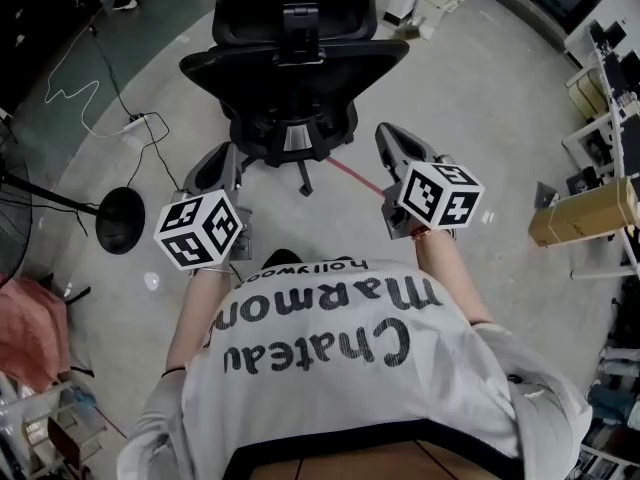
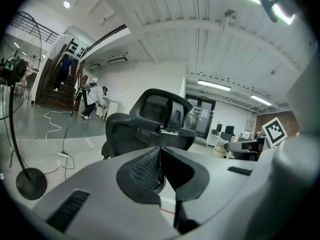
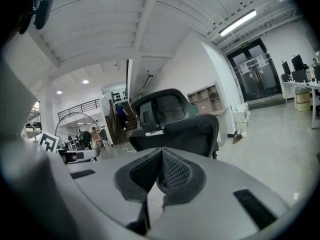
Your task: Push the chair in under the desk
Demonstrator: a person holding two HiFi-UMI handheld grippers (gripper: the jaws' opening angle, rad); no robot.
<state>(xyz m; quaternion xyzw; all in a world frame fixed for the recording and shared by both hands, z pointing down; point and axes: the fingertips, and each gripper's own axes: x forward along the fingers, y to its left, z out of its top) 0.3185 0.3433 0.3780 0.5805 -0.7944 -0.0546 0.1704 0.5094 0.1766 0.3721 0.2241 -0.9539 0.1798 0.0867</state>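
The chair (image 1: 290, 78) is seen from above and behind. Its backrest and headrest cover the seat, and of the base only the part below the backrest shows, one leg (image 1: 305, 178) pointing toward the person. The person's hands are hidden behind the marker cubes. At the right edge, a cardboard box (image 1: 585, 213) is partly cut off. The fan (image 2: 10, 69) at the left is cut by the frame in the left gripper view; its round base (image 1: 120, 220) stands on the floor (image 1: 480, 88).

Count: one chair, two grippers, one fan, one box.

The chair stands on open floor, far of the person, centred between the grippers. The left gripper (image 1: 222, 160) has its jaws together with nothing between them. The right gripper (image 1: 385, 136) is likewise closed and empty. Both appear to stand just short of the chair, though contact is hard to judge.
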